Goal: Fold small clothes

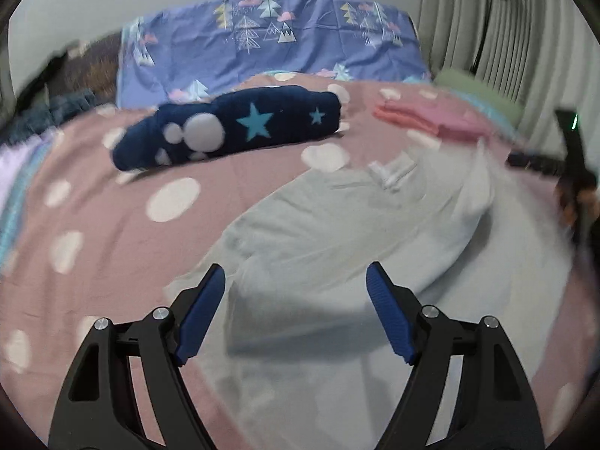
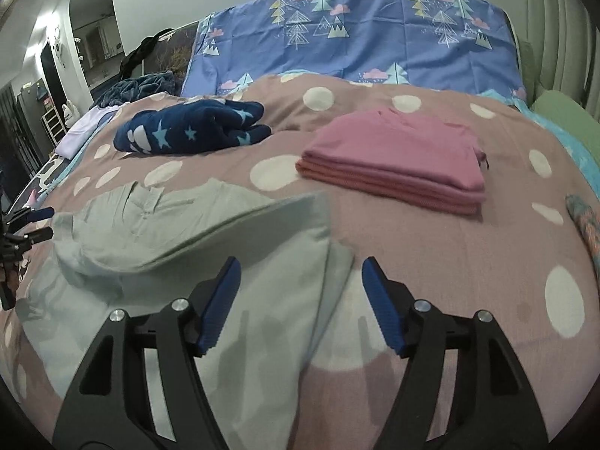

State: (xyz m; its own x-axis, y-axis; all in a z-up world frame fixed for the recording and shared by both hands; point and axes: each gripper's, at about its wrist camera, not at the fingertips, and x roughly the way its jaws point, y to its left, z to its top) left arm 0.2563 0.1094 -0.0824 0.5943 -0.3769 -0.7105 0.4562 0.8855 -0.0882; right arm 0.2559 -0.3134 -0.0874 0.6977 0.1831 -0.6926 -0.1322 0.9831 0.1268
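A pale grey-green small garment [image 1: 337, 247] lies partly folded on the pink dotted bedspread [image 1: 112, 232]; it also shows in the right wrist view [image 2: 210, 232], with one side folded over. My left gripper [image 1: 296, 281] is open and empty, just above the garment's near edge. My right gripper [image 2: 300, 273] is open and empty, over the garment's right edge. The right gripper shows blurred at the right edge of the left wrist view [image 1: 573, 172]. The left gripper shows at the left edge of the right wrist view [image 2: 26, 225].
A folded pink stack [image 2: 397, 161] lies at the middle right of the bed [image 2: 450, 262]. A navy star-patterned bundle [image 2: 191, 127] lies behind the garment. Blue tree-print pillows [image 2: 356, 37] line the headboard. A green cushion [image 2: 566, 120] and a curtain are at the right.
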